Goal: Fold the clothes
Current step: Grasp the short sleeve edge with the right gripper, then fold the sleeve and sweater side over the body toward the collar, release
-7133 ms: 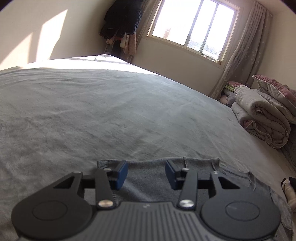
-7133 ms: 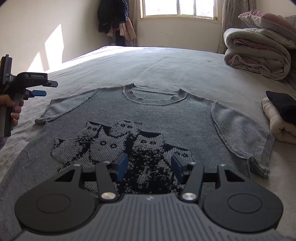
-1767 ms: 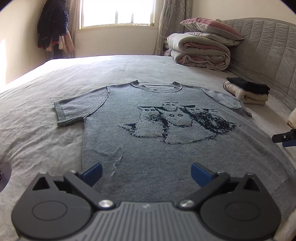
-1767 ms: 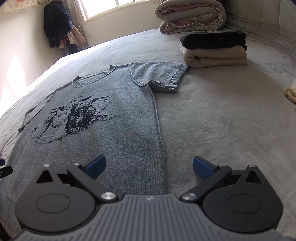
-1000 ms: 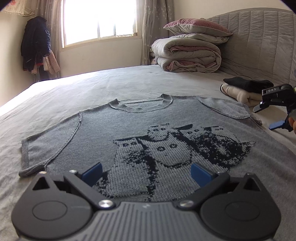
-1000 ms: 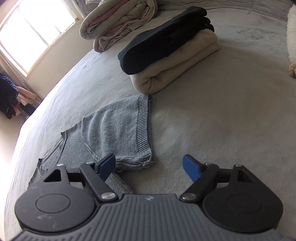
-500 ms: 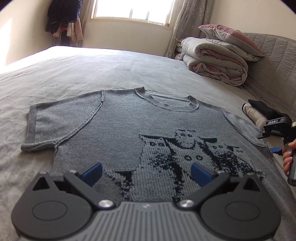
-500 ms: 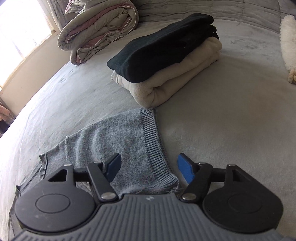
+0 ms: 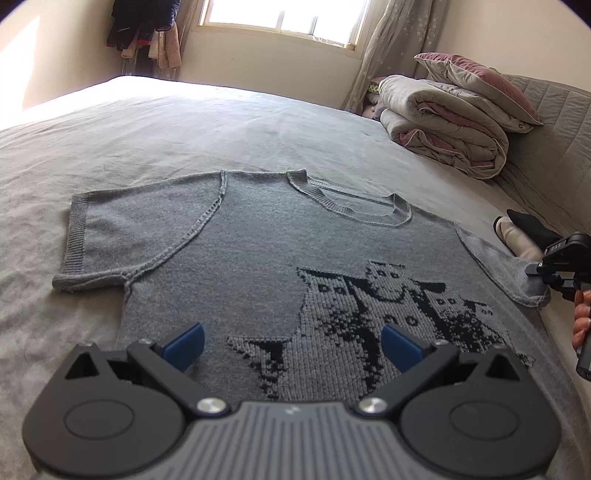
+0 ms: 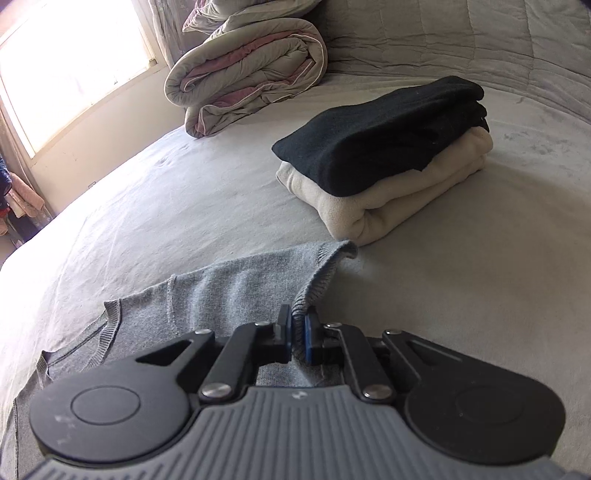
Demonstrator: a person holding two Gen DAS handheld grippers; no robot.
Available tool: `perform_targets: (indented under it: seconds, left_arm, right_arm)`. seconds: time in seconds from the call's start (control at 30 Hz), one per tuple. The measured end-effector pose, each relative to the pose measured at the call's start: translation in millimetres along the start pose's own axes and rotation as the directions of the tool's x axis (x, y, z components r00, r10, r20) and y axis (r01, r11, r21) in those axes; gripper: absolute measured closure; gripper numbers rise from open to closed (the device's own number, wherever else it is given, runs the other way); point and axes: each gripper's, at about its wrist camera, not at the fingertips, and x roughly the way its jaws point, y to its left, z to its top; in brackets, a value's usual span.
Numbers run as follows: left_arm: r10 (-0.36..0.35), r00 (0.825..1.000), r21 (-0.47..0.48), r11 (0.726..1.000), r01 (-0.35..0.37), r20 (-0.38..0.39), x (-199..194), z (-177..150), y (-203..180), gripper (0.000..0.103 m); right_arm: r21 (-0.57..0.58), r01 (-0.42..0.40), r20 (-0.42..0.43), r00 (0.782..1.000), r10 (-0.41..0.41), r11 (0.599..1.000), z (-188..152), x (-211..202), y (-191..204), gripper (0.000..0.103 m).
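A grey cat-patterned sweater [image 9: 258, 258] is spread flat on the bed [image 9: 184, 122]. Its right sleeve cuff [image 10: 314, 291] is pinched by the just-closed right gripper [image 10: 298, 332]; the left gripper [image 9: 291, 345] is held spread wide above the hem at 6 o'clock.

A: Daylight only. Source is the window [image 9: 282, 16], blown out to white in both views; no detail through the glass.

B: Left wrist view: the far strip of the bed [image 9: 221, 122] under it also clips. A sun patch sits on the left wall [image 9: 29, 85].

A: Near field is dimmer but readable. The sweater [image 9: 258, 251] knit is sharp, contrast moderate.

B: Right wrist view: soft shadow beside the folded stack [image 10: 388, 162], on the side away from the window. The quilt [image 10: 251, 70] is evenly lit.

A: Fisheye bends straight edges near the borders; dark vignette in the corners. No motion blur noted.
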Motion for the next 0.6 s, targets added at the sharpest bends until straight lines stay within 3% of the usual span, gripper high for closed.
perform_targets:
  seconds: [0.33, 0.6]
  left_arm:
    - [0.013, 1.0, -0.019, 1.0, -0.014, -0.024, 2, 0, 6, 0.001]
    - [0.013, 1.0, -0.033, 0.999, -0.013, -0.027, 2, 1, 8, 0.001]
  right_arm:
    - [-0.122, -0.139, 0.018, 0.99, 0.142, 0.983, 7, -21, 56, 0.096]
    - [-0.29, -0.219, -0.017, 0.975, 0.224, 0.932, -10, -25, 104, 0.096]
